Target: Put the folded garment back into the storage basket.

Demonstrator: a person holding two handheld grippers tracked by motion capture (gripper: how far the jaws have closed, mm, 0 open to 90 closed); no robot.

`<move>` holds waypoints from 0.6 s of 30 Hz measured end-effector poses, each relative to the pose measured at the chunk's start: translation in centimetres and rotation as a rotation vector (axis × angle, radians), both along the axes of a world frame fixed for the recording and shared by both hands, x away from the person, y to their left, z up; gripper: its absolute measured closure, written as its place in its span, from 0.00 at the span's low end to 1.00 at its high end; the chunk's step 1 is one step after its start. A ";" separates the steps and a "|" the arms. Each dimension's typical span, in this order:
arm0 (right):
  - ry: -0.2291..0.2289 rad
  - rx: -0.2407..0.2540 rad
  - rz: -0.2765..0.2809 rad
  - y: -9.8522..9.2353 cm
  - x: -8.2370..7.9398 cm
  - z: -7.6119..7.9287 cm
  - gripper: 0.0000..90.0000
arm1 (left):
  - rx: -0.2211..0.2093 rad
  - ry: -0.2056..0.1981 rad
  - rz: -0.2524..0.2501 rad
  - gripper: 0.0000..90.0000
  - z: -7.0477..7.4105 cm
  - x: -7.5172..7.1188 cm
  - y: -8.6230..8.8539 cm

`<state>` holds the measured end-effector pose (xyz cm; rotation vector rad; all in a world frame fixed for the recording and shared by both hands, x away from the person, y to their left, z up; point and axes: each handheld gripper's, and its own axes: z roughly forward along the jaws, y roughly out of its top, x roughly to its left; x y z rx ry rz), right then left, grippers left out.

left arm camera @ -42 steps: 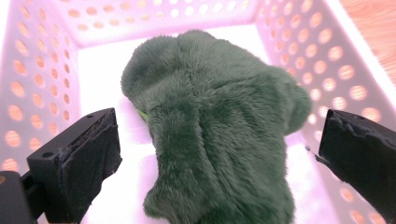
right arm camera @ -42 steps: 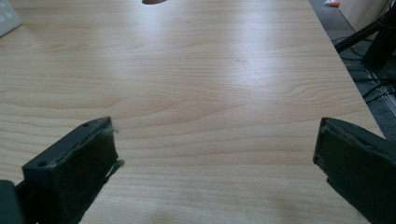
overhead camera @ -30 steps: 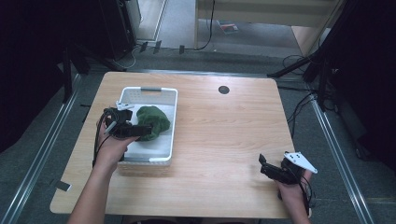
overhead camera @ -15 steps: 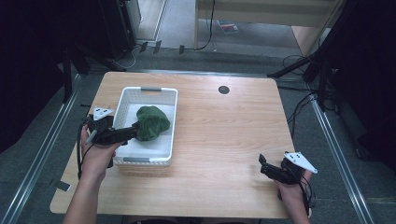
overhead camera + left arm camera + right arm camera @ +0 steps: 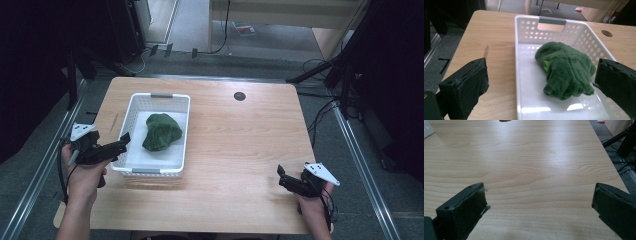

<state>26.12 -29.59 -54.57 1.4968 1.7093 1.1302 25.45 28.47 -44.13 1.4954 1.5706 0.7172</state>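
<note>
My left tongs (image 5: 121, 143) gape wide beside the white basket (image 5: 131, 120) holding a green plush cloth (image 5: 161, 132); my right tongs (image 5: 283, 176) gape wide near the tabletop's (image 5: 240, 150) near-right corner.

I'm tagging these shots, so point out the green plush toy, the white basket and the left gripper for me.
green plush toy (image 5: 566, 72), left gripper view, middle of its furry body
white basket (image 5: 156, 96), high view, far rim by the grey handle
left gripper (image 5: 124, 141), high view, between its two fingertips

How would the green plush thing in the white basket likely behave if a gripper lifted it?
The green plush thing looks furry and folded, so it would probably sag and droop. It seems light. Its pile likely grips padded jaws well.
</note>
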 end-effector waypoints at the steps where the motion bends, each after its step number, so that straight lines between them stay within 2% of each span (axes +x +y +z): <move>1: 0.002 0.002 -0.001 0.0 0.0 0.0 0.00 | 0.004 -0.001 0.004 0.00 -0.1 -0.2 0.2; 5: 0.002 0.001 -0.003 0.0 0.0 0.0 0.00 | -0.011 -0.033 0.034 0.00 -0.6 -1.0 1.0; 10: 0.003 0.001 -0.003 0.0 0.0 0.0 0.00 | 0.009 -0.088 0.060 0.00 -1.2 -2.2 1.7; 12: 0.003 0.001 -0.003 0.0 0.0 0.0 0.00 | 0.004 -0.104 0.068 0.00 -1.5 -2.6 2.2; 18: 0.003 0.000 -0.006 0.0 0.0 0.0 0.00 | 0.004 -0.118 0.105 0.00 -2.6 -3.7 3.4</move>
